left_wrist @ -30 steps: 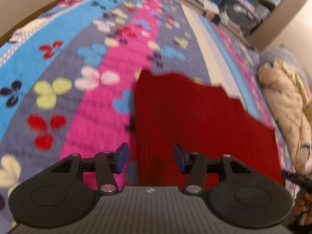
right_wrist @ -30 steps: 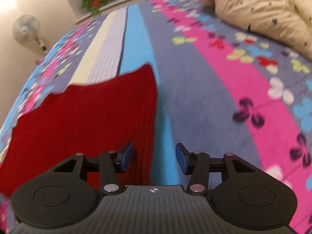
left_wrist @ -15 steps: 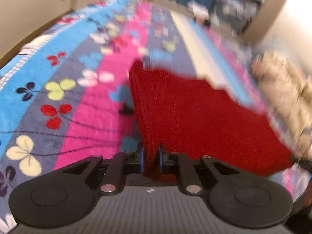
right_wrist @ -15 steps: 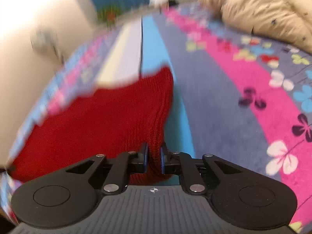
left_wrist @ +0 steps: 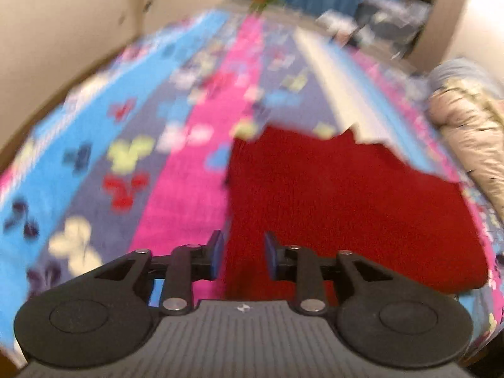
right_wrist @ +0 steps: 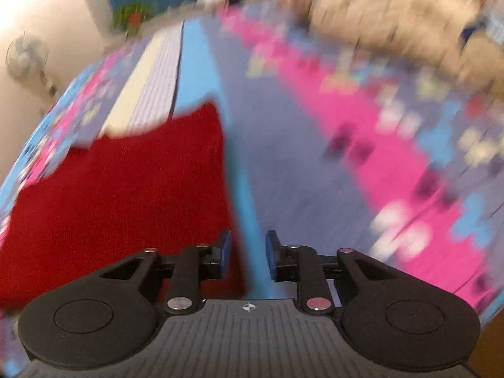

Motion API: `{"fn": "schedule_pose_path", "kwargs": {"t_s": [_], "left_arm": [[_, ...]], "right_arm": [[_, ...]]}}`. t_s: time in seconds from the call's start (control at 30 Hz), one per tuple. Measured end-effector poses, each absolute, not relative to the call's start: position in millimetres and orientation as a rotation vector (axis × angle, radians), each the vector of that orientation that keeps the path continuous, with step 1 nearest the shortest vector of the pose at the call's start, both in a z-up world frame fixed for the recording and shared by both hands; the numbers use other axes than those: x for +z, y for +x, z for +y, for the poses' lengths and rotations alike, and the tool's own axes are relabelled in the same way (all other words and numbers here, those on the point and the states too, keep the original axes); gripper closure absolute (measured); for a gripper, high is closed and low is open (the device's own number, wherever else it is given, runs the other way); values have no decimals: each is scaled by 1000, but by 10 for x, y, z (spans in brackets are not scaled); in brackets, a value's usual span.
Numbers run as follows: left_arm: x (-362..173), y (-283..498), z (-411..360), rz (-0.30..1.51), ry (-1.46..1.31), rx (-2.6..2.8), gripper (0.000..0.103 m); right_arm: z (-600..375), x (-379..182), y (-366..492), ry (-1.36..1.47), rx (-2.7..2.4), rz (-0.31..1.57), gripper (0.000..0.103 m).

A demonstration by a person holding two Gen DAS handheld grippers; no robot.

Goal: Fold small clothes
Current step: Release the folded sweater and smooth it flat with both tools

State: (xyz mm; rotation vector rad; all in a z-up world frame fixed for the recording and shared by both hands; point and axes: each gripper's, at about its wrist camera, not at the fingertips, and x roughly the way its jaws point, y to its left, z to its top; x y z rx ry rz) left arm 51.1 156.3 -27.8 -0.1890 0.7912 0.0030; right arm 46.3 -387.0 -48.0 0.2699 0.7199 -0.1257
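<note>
A red knitted garment (left_wrist: pixel 340 208) lies flat on the striped flowered blanket (left_wrist: pixel 176 195). My left gripper (left_wrist: pixel 242 256) is open, its fingers straddling the garment's left edge at the near corner, holding nothing. In the right wrist view the same garment (right_wrist: pixel 119 195) fills the lower left. My right gripper (right_wrist: pixel 247 256) is open over the garment's right edge, with blue blanket showing between the fingers. Both views are motion-blurred.
A beige quilted coat (left_wrist: pixel 469 138) lies on the blanket to the right of the garment; it also shows in the right wrist view (right_wrist: pixel 378 15). A standing fan (right_wrist: pixel 25 60) and a potted plant (right_wrist: pixel 132 19) stand beyond the bed.
Half a second ago both grippers were shut on the garment's near edge. Both have since opened and let it go, and the garment lies flat again. Both cameras are moving.
</note>
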Motion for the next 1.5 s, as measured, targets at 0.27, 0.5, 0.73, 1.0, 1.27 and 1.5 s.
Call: {"fn": "schedule_pose_path", "kwargs": {"t_s": [0.27,0.5,0.73,1.0,1.27,1.5], "left_arm": [[-788,801,1255,1067,-18,8,72],[-515,761,1177,901,-42,-32,70],[-661,878,1152,987,-39,1,58],[-729,937,1045,1033,-45,-65,41],[-454,849,1077,885,-64,-45,38],[-92,741,1194,738,-69,-19,34]], "right_arm": [[-3485,-895,635,143,104,969,75],[-3485,-794,656,133,62,905,75],[-3354,-831,650,35,47,904,75],[-3488,-1003,747,32,-59,963,67],[-3453,-737,643,44,-91,787,62],[-3355,-587,462,60,-104,679,46]]}}
